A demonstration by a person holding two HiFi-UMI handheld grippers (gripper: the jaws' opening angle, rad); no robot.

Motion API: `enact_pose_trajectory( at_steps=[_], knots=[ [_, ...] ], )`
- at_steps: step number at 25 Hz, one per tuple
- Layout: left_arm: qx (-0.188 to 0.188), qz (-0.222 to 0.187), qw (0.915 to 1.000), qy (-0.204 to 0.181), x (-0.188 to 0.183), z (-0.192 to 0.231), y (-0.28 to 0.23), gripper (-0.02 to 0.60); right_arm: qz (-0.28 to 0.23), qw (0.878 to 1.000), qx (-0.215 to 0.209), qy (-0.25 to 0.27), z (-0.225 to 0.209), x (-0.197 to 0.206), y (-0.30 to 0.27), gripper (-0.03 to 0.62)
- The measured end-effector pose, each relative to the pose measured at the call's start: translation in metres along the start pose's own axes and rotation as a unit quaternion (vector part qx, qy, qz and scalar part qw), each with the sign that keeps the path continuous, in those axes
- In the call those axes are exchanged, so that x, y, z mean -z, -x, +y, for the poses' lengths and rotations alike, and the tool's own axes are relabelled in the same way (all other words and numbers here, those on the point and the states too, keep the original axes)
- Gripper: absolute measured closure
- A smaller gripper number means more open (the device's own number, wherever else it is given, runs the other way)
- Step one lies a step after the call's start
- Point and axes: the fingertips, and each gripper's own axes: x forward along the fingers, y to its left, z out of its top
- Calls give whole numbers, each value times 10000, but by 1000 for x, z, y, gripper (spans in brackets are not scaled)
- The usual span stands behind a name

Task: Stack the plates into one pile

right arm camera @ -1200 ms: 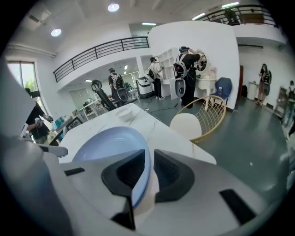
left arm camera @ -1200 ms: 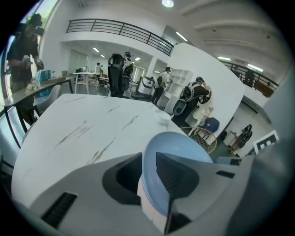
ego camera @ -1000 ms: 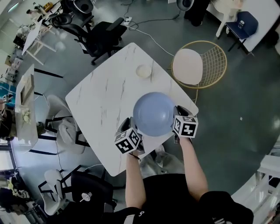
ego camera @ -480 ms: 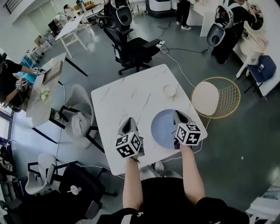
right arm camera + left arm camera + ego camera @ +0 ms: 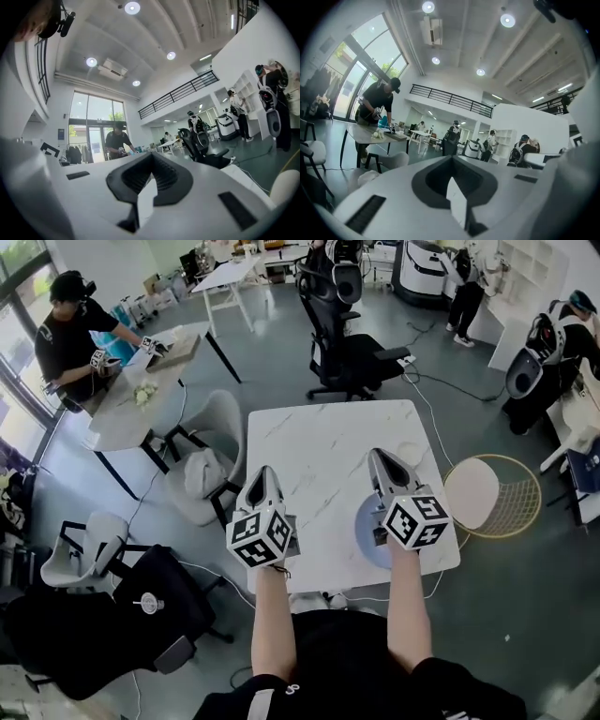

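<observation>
Left tongs [image 5: 263, 471], right tongs [image 5: 381, 455] raised, shut, blue plate [image 5: 367, 532] on table [image 5: 309, 451]

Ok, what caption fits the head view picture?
Shut and empty, the left gripper and right gripper hover above the marble table and blue plate.

A large open-plan lab or office: tall windows [image 5: 93, 129], a mezzanine railing [image 5: 451, 99], ceiling lamps [image 5: 507, 19], swivel chairs [image 5: 354, 354], and people [image 5: 67, 341] working at other surfaces [image 5: 120, 420].

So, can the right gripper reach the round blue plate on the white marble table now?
Probably yes: the round blue plate lies just below the right gripper, with nothing between; its shut jaws must open first.
</observation>
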Motion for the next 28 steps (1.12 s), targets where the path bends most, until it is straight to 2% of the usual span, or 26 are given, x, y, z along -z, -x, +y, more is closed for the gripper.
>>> enact_pose_trajectory(
  at_steps=[5,9,24,28],
  knots=[
    [-218,-327,9975,-581,-33,6,16,565,307,9978,-443,386,39,8,-33,585],
    [-269,-395,9957,-796,-41,4,20,565,278,9964,-721,337,60,-4,-52,586],
    [-94,-385,9938,-1039,-35,-23,-1,565,494,9939,-663,730,47,24,-44,586],
    [-204,-443,9883,-1447,-36,-28,-3,565,529,9934,-708,738,44,26,-44,586]
  ],
)
